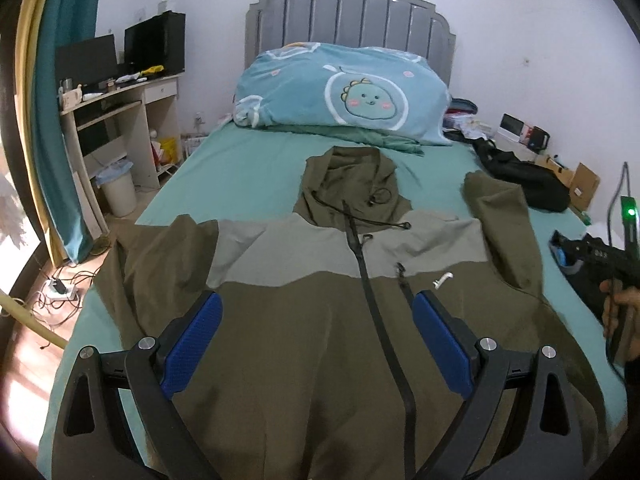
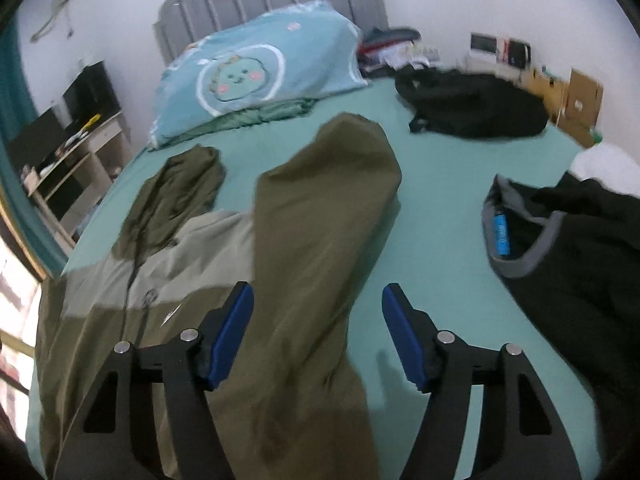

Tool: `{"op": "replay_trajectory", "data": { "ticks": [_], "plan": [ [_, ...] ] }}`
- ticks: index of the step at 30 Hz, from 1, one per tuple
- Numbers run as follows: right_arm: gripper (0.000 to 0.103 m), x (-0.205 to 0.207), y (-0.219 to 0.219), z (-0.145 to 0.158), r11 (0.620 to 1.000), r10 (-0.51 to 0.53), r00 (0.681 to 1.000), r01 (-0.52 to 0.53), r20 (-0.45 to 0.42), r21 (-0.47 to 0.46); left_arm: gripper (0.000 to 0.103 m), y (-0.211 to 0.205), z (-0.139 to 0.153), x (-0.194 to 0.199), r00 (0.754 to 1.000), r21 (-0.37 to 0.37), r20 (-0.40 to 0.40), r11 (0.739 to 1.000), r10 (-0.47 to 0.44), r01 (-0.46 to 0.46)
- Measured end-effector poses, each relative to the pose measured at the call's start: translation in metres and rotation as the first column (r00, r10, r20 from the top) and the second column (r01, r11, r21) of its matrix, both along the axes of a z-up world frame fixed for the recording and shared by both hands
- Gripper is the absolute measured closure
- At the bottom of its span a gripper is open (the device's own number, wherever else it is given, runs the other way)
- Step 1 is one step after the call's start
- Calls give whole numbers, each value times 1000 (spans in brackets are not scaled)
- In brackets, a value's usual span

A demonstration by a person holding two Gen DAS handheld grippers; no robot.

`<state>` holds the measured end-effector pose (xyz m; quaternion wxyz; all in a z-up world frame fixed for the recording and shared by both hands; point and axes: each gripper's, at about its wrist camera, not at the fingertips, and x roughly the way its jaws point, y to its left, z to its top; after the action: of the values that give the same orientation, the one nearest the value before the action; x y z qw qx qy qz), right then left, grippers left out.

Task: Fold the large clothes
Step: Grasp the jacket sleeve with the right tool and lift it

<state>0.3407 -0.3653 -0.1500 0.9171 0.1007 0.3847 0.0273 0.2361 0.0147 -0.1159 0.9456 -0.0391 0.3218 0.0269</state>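
An olive and grey hooded jacket [image 1: 320,320] lies front-up on the teal bed [image 1: 240,168], hood toward the far pillow [image 1: 340,92], its right sleeve [image 2: 320,208] bent up toward the far side. The left hand-held gripper [image 1: 318,300] hangs over the jacket's chest with jaws wide and nothing between them. The right hand-held gripper [image 2: 318,292] is partly open and empty over the sleeve's right edge, a black garment [image 2: 560,260] to its right.

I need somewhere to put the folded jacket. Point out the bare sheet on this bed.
Free: the green sheet between the jacket's hood and the pillow, and the strip between the jacket's sleeve and the dark garment. Crowded: the far corner holds a black bag, and the jacket covers the near middle.
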Motion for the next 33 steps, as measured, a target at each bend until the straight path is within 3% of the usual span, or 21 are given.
{"op": "replay_trajectory", "data": {
  "ticks": [3, 9, 10, 11, 12, 13, 19, 24, 28, 31, 33],
  "plan": [
    [36, 31, -11, -19, 999, -34, 999, 35, -36, 13, 5, -3, -10, 15, 1000, 6, -13, 1000, 9, -9],
    [36, 88, -37, -62, 988, -61, 990, 78, -129, 132, 5, -7, -24, 30, 999, 2, -36, 999, 38, -38],
    [46, 95, -40, -67, 984, -52, 990, 74, -133, 161, 5, -8, -25, 31, 998, 4, -43, 999, 40, -39],
    [79, 100, -40, -70, 980, -23, 990, 50, -138, 194, 5, -9, -26, 31, 998, 6, -49, 999, 41, -41],
    [95, 104, -40, -70, 979, -10, 990, 39, -141, 202, 5, -10, -27, 32, 998, 5, -54, 999, 39, -39],
    [101, 102, -39, -65, 979, -11, 992, 36, -123, 202, 5, -10, -26, 32, 998, 1, -61, 999, 33, -33],
    [102, 56, -25, -4, 992, 64, 993, -74, 97, 100, 5, -11, -16, 20, 997, 0, -76, 1000, -18, 18],
    [102, -24, 28, 42, 965, 263, 939, -253, 222, -74, 5, -3, -11, 1, 995, 27, -76, 997, -65, 67],
    [101, -80, 89, 28, 902, 418, 897, -391, 141, -185, 5, 9, -18, -5, 987, 27, -94, 991, -129, 132],
    [98, -107, 121, -3, 879, 447, 894, -431, 38, -202, 5, 18, -25, -10, 982, 82, -74, 980, -173, 179],
    [77, -116, 135, -19, 877, 454, 891, -451, -18, -168, 5, 27, -29, -14, 982, 86, -33, 978, -188, 191]
  ]
}}
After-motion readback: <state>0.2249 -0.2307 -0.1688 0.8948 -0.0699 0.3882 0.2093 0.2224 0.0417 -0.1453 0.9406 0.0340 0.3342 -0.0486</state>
